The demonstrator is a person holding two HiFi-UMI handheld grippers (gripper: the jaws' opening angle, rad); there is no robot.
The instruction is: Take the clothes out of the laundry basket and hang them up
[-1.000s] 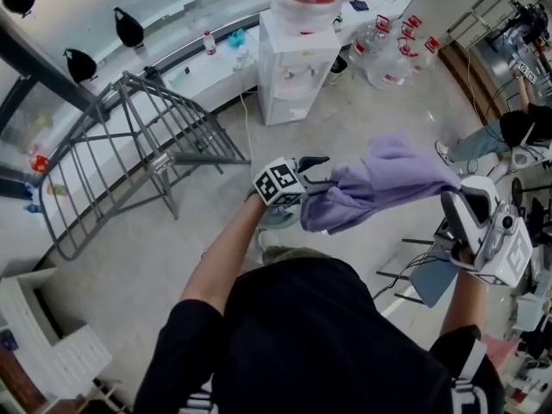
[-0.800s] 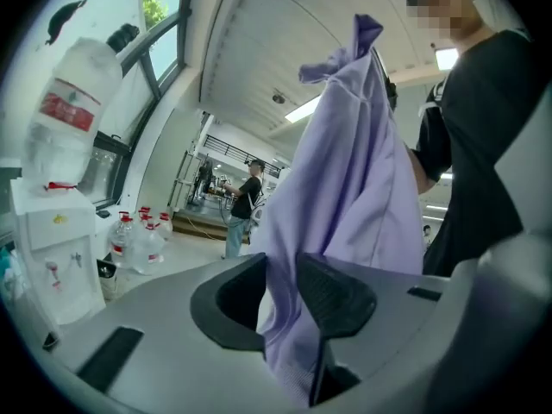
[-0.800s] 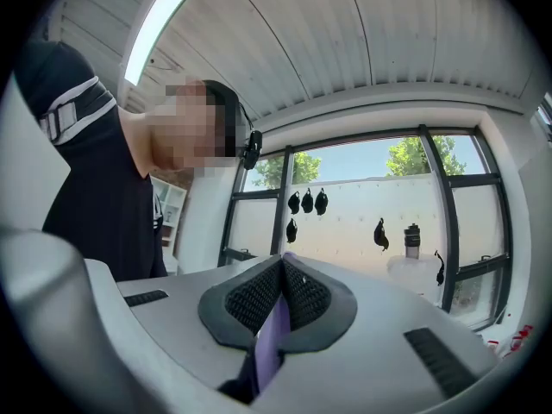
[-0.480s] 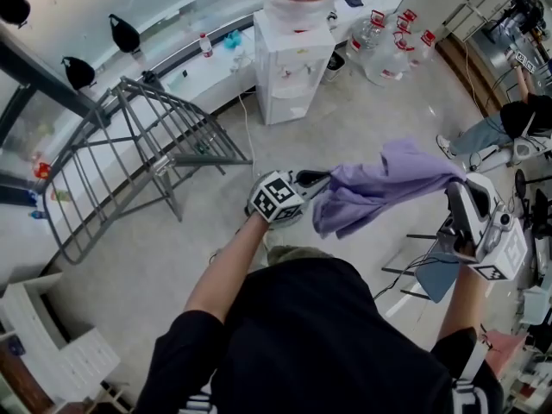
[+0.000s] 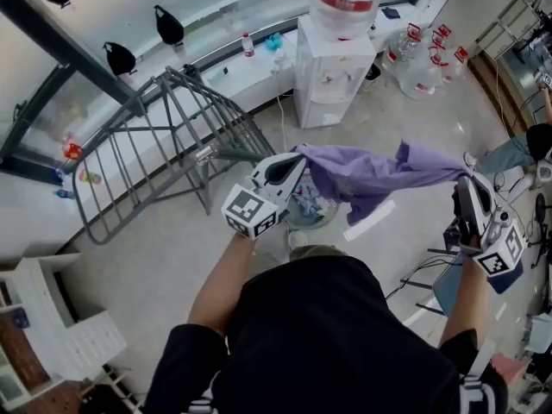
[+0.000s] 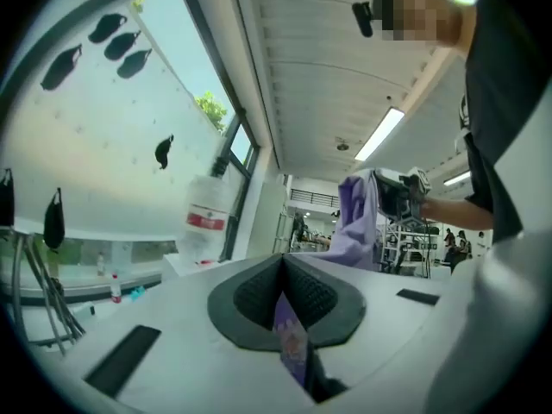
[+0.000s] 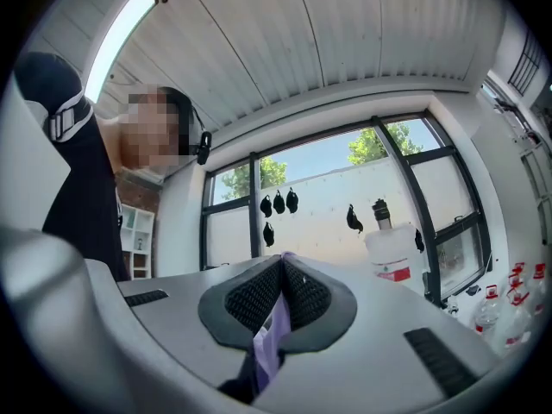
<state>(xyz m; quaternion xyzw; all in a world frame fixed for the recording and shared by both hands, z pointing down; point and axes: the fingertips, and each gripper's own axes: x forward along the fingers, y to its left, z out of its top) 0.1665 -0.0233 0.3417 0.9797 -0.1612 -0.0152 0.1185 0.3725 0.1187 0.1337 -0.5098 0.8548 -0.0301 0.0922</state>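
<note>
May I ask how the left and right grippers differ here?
In the head view the left gripper shows beside the drying rack, the right gripper at the right edge. The left grips the purple garment's wider end, the right its narrow tip. Both are shut on it.

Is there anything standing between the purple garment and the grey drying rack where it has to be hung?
Nothing visible does. The purple garment hangs stretched between the left gripper and the right gripper, both shut on it. The drying rack stands to its left in the head view, only floor between them.
</note>
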